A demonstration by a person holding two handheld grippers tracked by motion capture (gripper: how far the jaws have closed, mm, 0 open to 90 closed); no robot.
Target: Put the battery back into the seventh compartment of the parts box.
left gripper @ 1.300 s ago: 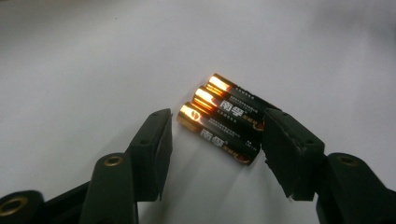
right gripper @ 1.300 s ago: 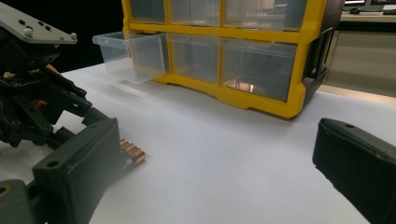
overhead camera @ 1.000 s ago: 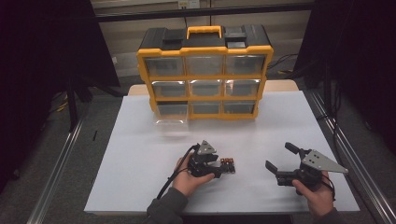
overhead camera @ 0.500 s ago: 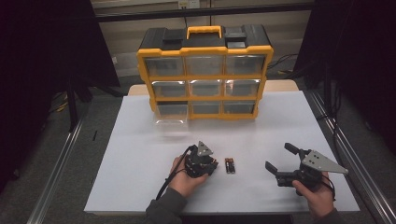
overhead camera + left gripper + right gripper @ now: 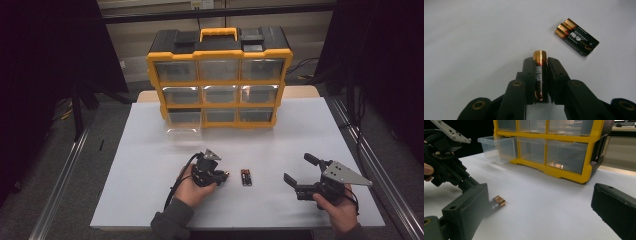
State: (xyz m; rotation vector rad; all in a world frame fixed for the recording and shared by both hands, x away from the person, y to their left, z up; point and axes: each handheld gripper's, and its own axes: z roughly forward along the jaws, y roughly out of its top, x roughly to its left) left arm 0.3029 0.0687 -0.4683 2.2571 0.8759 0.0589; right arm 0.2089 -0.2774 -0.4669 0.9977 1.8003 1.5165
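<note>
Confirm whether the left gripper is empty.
No: the left gripper is clamped on a battery, its gold end sticking out past the jaws.

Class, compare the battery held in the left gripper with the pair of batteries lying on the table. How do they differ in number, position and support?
The held battery is single; the pair of batteries is two side by side. The held battery is clamped between the jaws of the left gripper; the pair lies loose on the white table, touched by no gripper. The held battery points along the jaws; the pair lies at a slant to it. All three share black bodies and gold ends.
</note>
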